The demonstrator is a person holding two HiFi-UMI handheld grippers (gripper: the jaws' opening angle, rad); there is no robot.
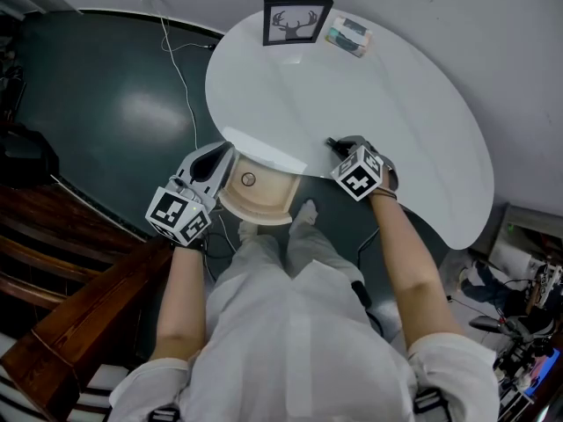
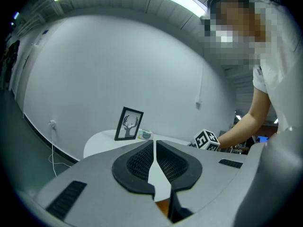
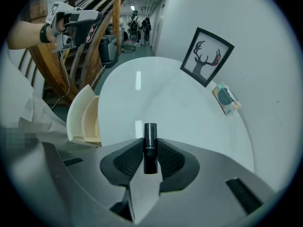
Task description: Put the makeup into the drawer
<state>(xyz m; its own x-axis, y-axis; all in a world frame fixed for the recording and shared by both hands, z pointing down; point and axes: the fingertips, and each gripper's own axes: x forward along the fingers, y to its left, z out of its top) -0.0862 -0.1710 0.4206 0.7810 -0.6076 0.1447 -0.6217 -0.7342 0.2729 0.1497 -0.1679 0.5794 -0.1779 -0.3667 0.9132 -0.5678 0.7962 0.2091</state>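
One open drawer (image 1: 269, 197), makeup (image 3: 150, 132) in right tongs (image 3: 150, 144)

Cool, even light fills all views. In the left gripper view two strip lights (image 2: 182, 1) glare at twelve o'clock, blown out white. In the head view the dark floor (image 1: 145, 112) carries a soft sheen at ten o'clock. In the right gripper view the white bench (image 3: 138, 79) shows a short bright streak. Shadows are faint. Both gripper views bend strongly and have black corners. The right gripper (image 3: 150, 144), close to the lens, looks soft.
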